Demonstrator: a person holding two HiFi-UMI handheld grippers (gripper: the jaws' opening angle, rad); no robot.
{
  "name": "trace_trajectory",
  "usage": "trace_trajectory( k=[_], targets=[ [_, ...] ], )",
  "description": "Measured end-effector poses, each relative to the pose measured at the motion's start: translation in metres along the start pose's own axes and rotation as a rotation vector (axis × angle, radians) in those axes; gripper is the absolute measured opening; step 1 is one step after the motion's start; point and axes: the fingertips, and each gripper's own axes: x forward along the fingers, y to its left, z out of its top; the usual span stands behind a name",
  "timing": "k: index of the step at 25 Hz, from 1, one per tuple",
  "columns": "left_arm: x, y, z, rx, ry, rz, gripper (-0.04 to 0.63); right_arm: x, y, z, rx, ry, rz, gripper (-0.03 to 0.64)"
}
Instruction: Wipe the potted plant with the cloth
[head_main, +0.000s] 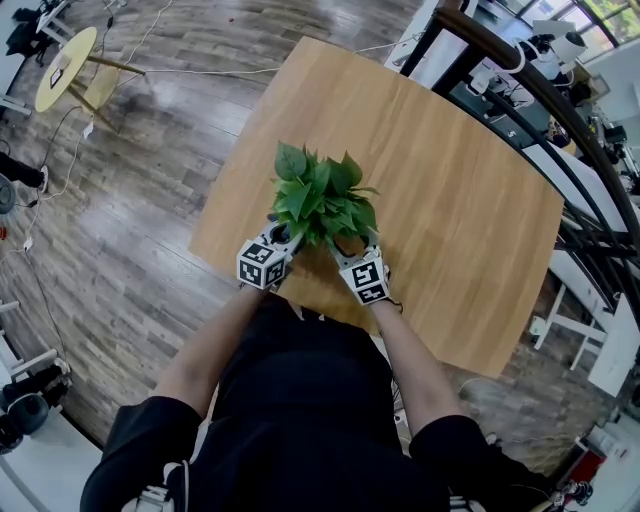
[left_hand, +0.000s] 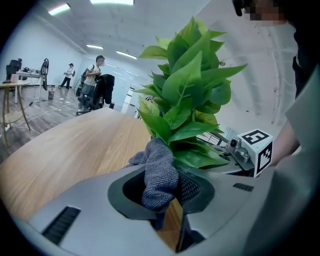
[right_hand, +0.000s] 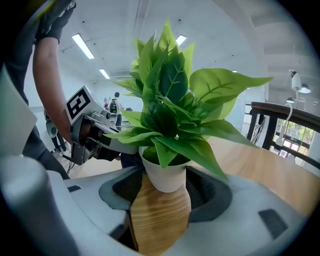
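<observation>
A leafy green plant (head_main: 320, 200) in a white pot (right_hand: 165, 172) stands near the front edge of the wooden table (head_main: 450, 200). Coming in from the left, my left gripper (head_main: 283, 240) is shut on a grey knitted cloth (left_hand: 159, 170). In the left gripper view the cloth pokes up between the jaws against the lower leaves (left_hand: 192, 155). My right gripper (head_main: 352, 248) sits at the plant's base from the right. Its jaws flank the white pot closely on both sides and hold it. Foliage (right_hand: 172, 100) fills the space above. Each gripper's marker cube shows in the other's view.
The table's near edge lies just under my grippers, with wood floor (head_main: 130, 230) to the left. A round yellow stool (head_main: 65, 65) stands far left. A dark railing (head_main: 560, 110) and white benches run along the right. People (left_hand: 92, 75) stand far off.
</observation>
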Motion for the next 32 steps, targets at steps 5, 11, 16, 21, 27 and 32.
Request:
trace_trajectory(
  k=[5, 11, 16, 21, 27, 32],
  targets=[
    [-0.003, -0.006, -0.009, -0.010, -0.013, -0.035, 0.109, 0.001, 0.001, 0.000, 0.031, 0.000, -0.021, 0.258],
    [-0.007, -0.005, -0.014, 0.011, -0.011, -0.029, 0.109, 0.000, 0.005, 0.000, 0.006, 0.005, 0.005, 0.258],
    [-0.013, 0.006, -0.005, -0.030, -0.031, 0.014, 0.109, -0.009, 0.033, -0.006, -0.039, 0.008, 0.076, 0.258],
    [-0.013, 0.010, -0.003, -0.037, -0.026, 0.015, 0.109, -0.009, 0.023, -0.014, -0.050, 0.034, 0.042, 0.258],
    [-0.011, 0.011, -0.002, -0.017, -0.029, 0.030, 0.109, 0.000, 0.003, -0.003, -0.100, 0.039, 0.030, 0.258],
    [-0.011, 0.014, -0.004, -0.021, -0.026, 0.044, 0.109, -0.003, 0.019, -0.005, -0.094, 0.028, 0.077, 0.258]
  ],
)
